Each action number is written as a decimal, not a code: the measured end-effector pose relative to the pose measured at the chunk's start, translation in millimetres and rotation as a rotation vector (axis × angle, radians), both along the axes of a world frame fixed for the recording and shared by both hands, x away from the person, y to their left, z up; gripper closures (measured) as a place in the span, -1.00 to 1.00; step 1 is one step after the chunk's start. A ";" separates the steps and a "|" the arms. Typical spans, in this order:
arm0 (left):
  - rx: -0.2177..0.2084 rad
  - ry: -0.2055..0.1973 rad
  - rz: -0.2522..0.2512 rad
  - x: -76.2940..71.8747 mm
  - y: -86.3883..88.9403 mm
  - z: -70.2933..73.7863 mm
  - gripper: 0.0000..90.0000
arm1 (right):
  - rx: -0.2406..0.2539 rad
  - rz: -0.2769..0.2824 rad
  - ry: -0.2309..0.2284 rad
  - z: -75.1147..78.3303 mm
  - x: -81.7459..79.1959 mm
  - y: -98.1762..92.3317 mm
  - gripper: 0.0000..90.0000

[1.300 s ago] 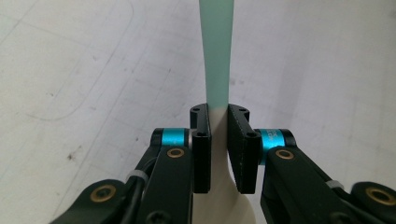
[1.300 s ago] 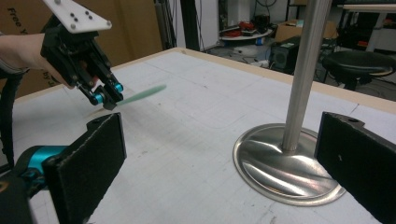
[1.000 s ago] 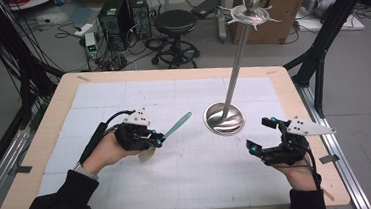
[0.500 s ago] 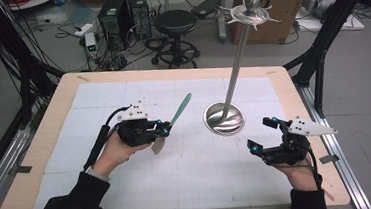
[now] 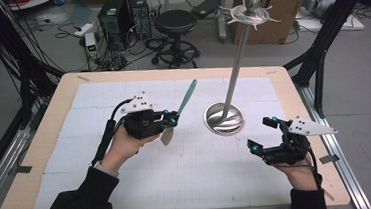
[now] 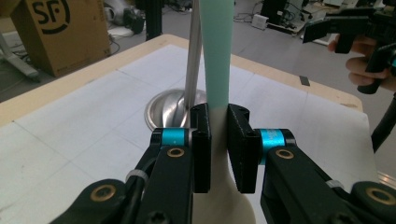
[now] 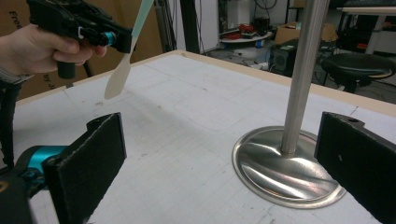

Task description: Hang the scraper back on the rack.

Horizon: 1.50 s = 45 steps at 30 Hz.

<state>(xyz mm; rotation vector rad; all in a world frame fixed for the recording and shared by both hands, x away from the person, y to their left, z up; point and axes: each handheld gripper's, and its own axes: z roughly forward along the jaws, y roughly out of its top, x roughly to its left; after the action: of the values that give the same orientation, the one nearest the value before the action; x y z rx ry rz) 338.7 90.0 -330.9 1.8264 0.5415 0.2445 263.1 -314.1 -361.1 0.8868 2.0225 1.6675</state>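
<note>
Both grippers are flanking the steel stand (image 5: 223,117); left gripper (image 5: 170,119) is clamping the spatula (image 5: 185,98), needing upright steadiness; right gripper (image 5: 262,134) is gaping.

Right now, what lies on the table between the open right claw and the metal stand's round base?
Nothing: in the high view, only bare white mat separates the right claw from the shiny round steel stand base.

One spatula (image 5: 180,110), one metal stand (image 5: 225,119), two grippers.
</note>
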 end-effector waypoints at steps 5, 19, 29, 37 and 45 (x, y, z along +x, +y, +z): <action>-0.022 -0.014 -0.013 2.6 -7.3 10.4 0.78 | 0.000 0.002 -0.004 1.0 -0.5 0.0 -0.98; -0.056 -0.063 -0.024 17.9 -19.1 43.6 0.78 | 0.004 0.004 -0.011 2.6 -3.1 -1.4 -0.98; -0.058 -0.096 -0.020 30.2 -28.9 69.7 0.78 | 0.016 -0.002 -0.014 2.8 -4.1 -4.8 -0.98; -0.058 -0.124 -0.023 34.1 -40.7 81.4 0.78 | 0.020 -0.004 -0.009 1.5 -4.9 -6.3 -0.98; -0.069 -0.146 -0.017 38.2 -47.0 94.4 0.78 | 0.027 -0.009 -0.014 2.6 -7.2 -8.5 -0.98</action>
<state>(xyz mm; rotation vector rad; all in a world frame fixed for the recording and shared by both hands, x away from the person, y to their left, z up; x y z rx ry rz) 376.9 43.0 -236.5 1.7303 0.4271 0.3416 255.9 -322.6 -358.5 0.8900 1.9885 1.6952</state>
